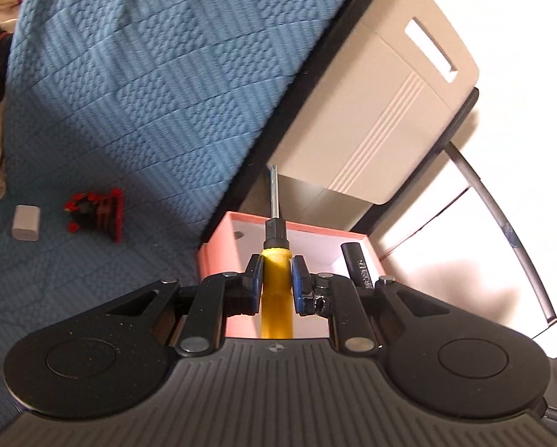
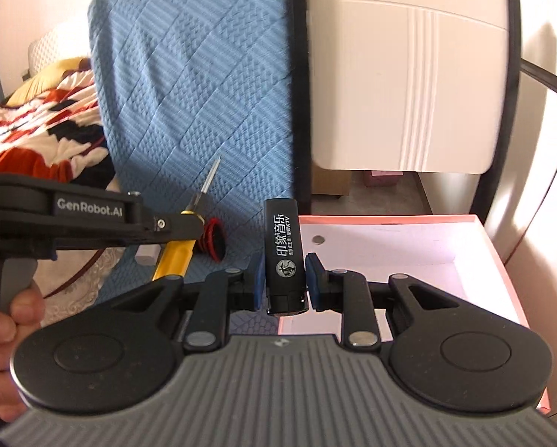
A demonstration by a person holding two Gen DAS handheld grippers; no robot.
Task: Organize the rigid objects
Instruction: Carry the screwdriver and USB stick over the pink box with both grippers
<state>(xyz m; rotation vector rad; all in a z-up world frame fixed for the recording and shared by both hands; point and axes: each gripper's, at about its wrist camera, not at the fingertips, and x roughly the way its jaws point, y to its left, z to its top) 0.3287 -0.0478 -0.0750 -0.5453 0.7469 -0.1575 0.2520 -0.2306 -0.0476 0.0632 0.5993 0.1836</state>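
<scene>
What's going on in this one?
A person is tidying small items off a blue quilt into a pink box. The left hand-held gripper is shut on a yellow-handled screwdriver, and the right hand-held gripper is shut on a black lighter. A white block and a red-and-black item lie on the quilt.

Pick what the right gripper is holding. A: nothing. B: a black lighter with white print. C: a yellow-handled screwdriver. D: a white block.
B: in the right wrist view the right gripper has its jaws closed on the black lighter; the yellow-handled screwdriver sits in the left gripper.
</scene>
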